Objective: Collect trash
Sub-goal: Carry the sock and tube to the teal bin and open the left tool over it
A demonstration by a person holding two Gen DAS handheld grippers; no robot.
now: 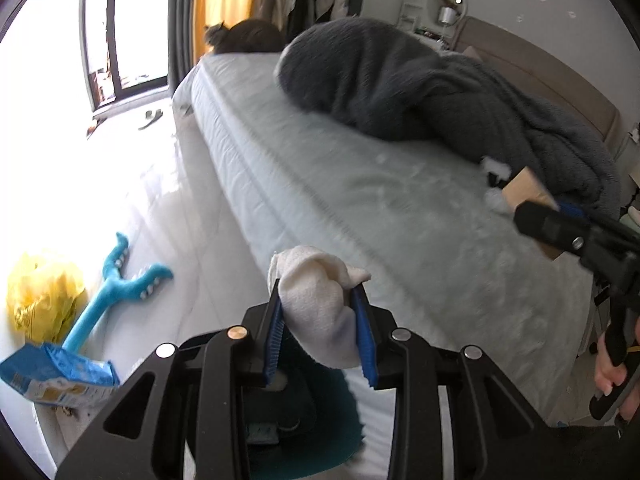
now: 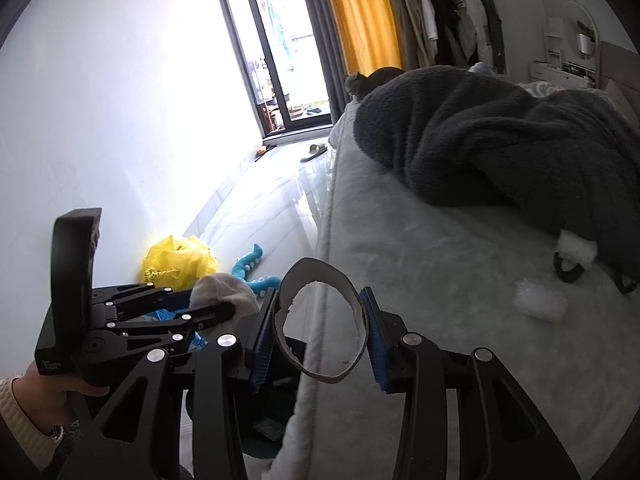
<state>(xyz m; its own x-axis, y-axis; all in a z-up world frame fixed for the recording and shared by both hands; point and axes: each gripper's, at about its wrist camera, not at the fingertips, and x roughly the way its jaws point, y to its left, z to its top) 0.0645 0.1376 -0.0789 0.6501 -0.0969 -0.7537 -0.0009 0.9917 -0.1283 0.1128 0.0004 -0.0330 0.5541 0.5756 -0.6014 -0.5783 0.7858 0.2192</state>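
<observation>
While over bed edge, left gripper (image 1: 322, 320) clamps crumpled white tissue wad (image 1: 316, 300); right gripper (image 2: 320, 332) clamps torn, squashed cardboard tube (image 2: 320, 320).

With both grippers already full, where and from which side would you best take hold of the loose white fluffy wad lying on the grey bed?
Grip the white fluffy wad across its narrower middle, coming from above with one finger on each long side. It lies alone on the flat grey bed, clear of the dark grey blanket, and looks soft, so it should squash into the grip.
</observation>
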